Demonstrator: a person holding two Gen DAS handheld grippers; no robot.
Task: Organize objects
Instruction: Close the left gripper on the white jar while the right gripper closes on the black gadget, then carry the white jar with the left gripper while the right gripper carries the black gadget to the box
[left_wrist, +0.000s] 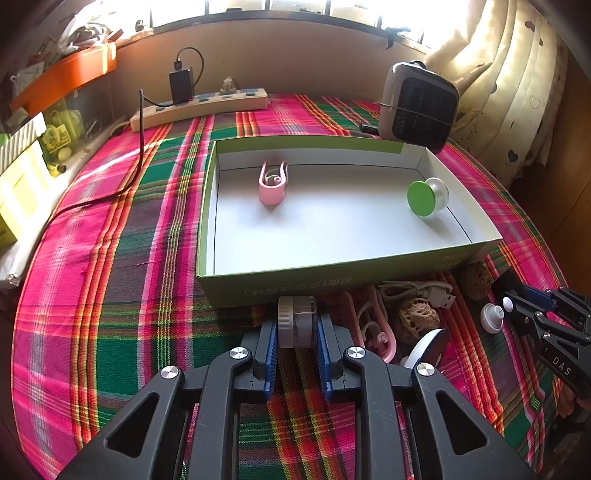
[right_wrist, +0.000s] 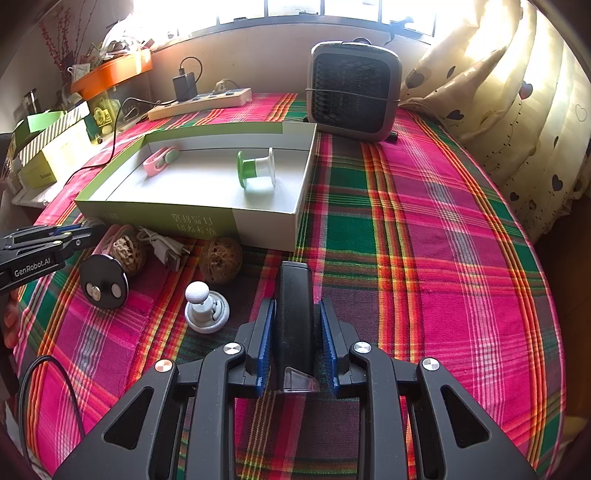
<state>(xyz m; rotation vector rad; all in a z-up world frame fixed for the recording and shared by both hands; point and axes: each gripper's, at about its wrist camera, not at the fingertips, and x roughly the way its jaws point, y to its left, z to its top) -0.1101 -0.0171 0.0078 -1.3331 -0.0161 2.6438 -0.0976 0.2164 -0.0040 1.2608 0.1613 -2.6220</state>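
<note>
My left gripper (left_wrist: 297, 332) was clamped on a small clear round plastic case with a grey rim (left_wrist: 297, 322), its blue pads pressing both flat faces, held just in front of the near wall of the shallow green cardboard box with a white inside (left_wrist: 332, 284). My right gripper (right_wrist: 295, 332) was closed on a long black plastic bar with a clear wedge-shaped end (right_wrist: 294, 321), the pads against its two sides, over the pink, green and orange plaid tablecloth (right_wrist: 424, 240).

Inside the box lay a pink plastic clip (left_wrist: 272, 184) near the far wall and a green-and-white spool-shaped piece (left_wrist: 428, 195) on its side toward the right wall, well apart from each other.

On the cloth between my two grippers, just outside the box's near wall, sat the rest of the clutter: another pink clip (left_wrist: 369, 328), a white USB cable (left_wrist: 424, 291), two brown wrinkled walnut shells (right_wrist: 221, 259), one beside the cable and one nearer the box corner, a black round disc with metal dots on its face (right_wrist: 104, 282), and a small white knob on a round white base (right_wrist: 206, 306) standing close to my right gripper's left finger.

Beyond the box, a grey square fan heater (right_wrist: 354, 88) stood on the cloth, and a beige power strip with a black charger plugged in (right_wrist: 199, 99) lay along the wall under the window. Cream curtains with dark hearts (right_wrist: 517, 110) hung at the right.
</note>
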